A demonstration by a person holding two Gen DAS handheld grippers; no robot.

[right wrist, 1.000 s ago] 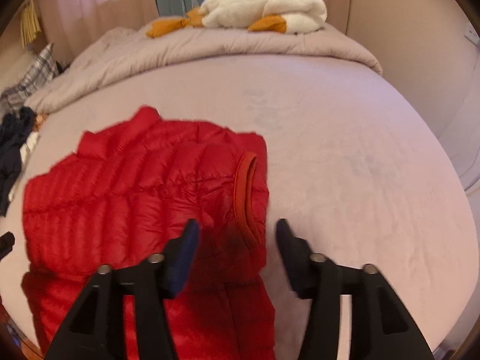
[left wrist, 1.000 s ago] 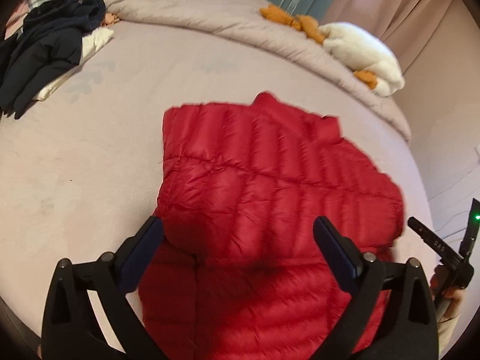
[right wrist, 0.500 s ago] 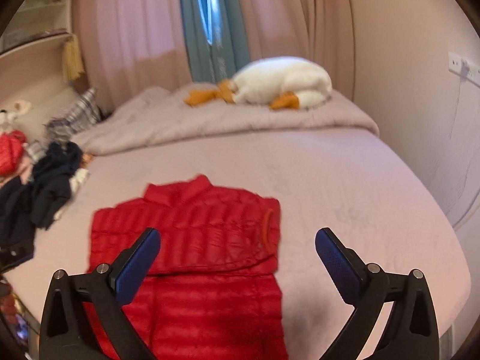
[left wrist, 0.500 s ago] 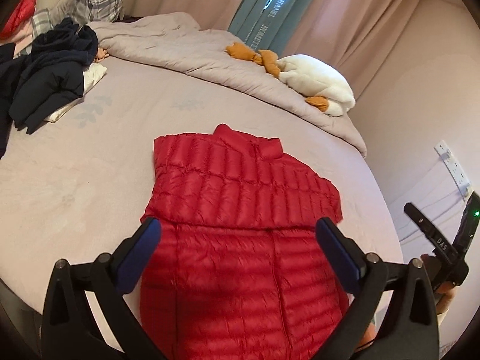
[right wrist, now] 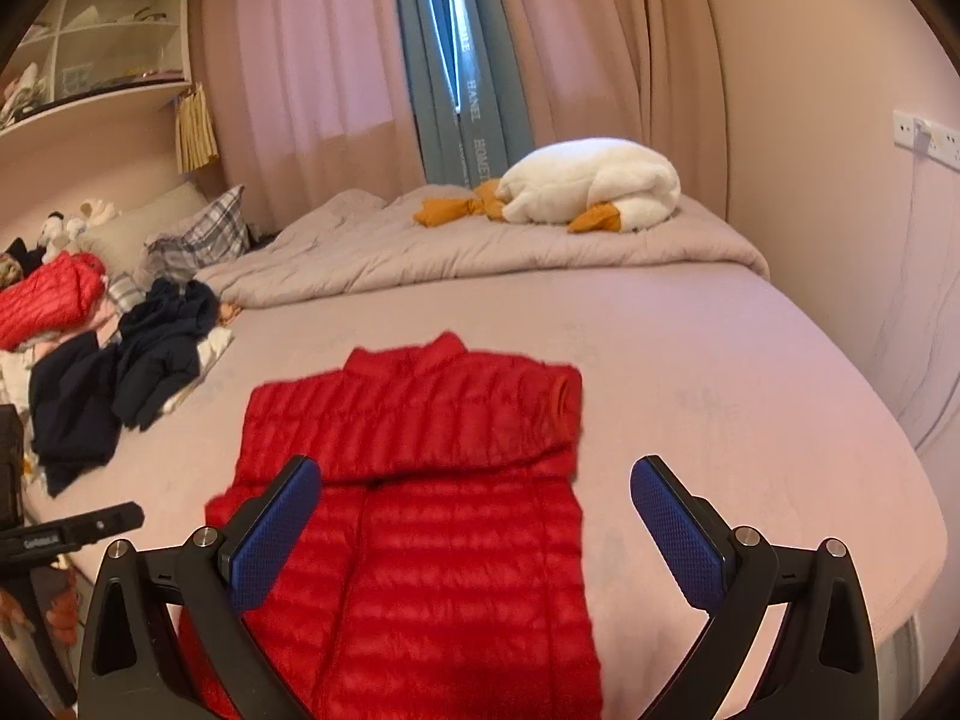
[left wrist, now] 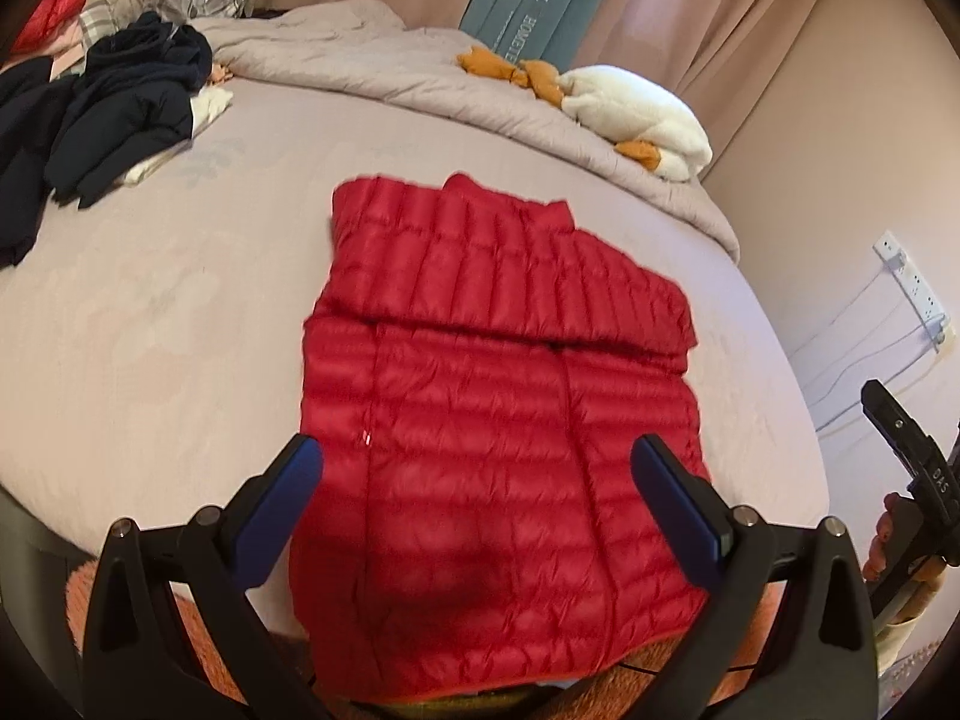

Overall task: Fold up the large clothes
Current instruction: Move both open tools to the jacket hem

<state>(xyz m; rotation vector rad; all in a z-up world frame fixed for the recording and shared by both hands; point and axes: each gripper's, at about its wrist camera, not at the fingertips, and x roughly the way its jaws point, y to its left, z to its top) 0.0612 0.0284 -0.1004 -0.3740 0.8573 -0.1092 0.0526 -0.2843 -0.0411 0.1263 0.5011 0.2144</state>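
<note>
A red quilted jacket (left wrist: 498, 414) is lying flat on the bed (left wrist: 180, 312), its upper part folded down across the body and its hem hanging over the bed's near edge. Both claws are hovering above that hem end. The left claw (left wrist: 477, 480) is gaping wide, gripping nothing, with the jacket showing between its blue pads (left wrist: 282, 504). The right claw (right wrist: 474, 510) is likewise spread wide and empty, over the jacket's right half. Beyond the jacket's collar a bunched grey duvet (right wrist: 480, 246) is carrying a white plush goose (right wrist: 594, 186). To the jacket's left a heap of dark clothes (left wrist: 102, 114) is sprawling on the bed.
</note>
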